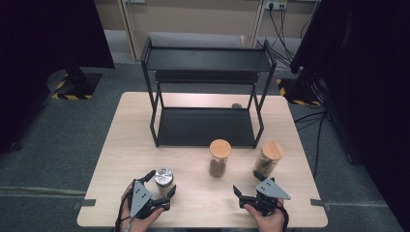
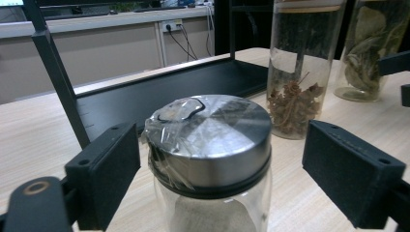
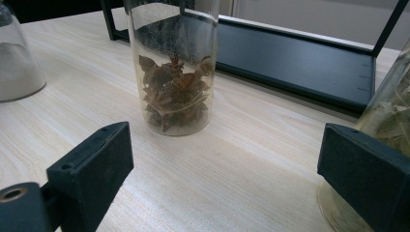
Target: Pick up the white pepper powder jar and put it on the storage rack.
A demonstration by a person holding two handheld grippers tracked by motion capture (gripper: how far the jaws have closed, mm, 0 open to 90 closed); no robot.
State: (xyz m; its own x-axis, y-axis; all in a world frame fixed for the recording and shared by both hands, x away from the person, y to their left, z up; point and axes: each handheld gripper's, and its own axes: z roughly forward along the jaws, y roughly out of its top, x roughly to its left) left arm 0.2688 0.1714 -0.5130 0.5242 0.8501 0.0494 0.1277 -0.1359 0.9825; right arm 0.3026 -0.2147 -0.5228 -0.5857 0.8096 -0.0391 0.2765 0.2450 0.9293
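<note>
High view – work in hand: a metal-lidded jar (image 1: 164, 181) is stood near the front-left corner of the desk (image 1: 121, 145), framed by the left tool (image 1: 161, 188), whose jaws are spread to either side of it; no grip is seen yet.
High view – right side: the right tool (image 1: 247, 192) is held wide open near the front-right edge, just in front of the leaf jar (image 1: 268, 158), with nothing held.
High view – progress: both tiers of the black shelf rack (image 1: 208, 92) at the back of the desk are seen bare, and the star anise jar (image 1: 219, 158) is stood just in front of its lower tier; the job is judged barely begun, with all three jars left to be lifted.

Left gripper view – grasp: the metal-lidded jar (image 2: 210, 159) is seen between the two black pads (image 2: 104, 179), with a gap on each side; clear film is wrapped under the lid.
Left gripper view – writing: a pale label patch is seen on the star anise jar (image 2: 297, 72), but no text can be read.

Right gripper view – grasp: the jaws are seen apart; the star anise jar (image 3: 173, 72) is stood ahead between them, well apart, and the leaf jar (image 3: 391, 121) is partly hidden behind the right pad.
Right gripper view – writing: no brand or lettering can be made out.
</note>
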